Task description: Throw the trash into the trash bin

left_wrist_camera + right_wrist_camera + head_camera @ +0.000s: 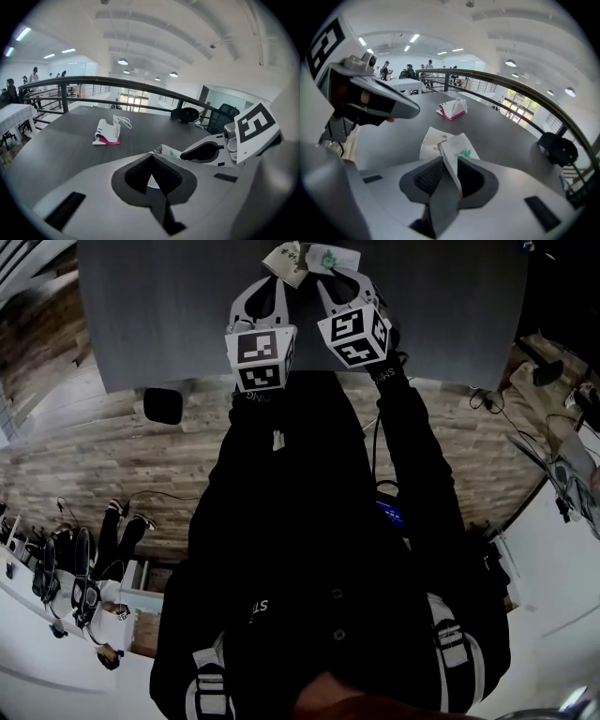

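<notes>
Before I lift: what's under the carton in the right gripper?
A white printed paper lies on the dark table, showing just left of the carton held in the right gripper. What lies directly beneath the carton is covered.

Dark grey bench (56,140). Carries a white folded packet (108,131) with pink underside and loose strings, left of centre; a black rounded object (186,114) near the far edge; a white printed sheet (427,143) lying flat, nearer.
</notes>
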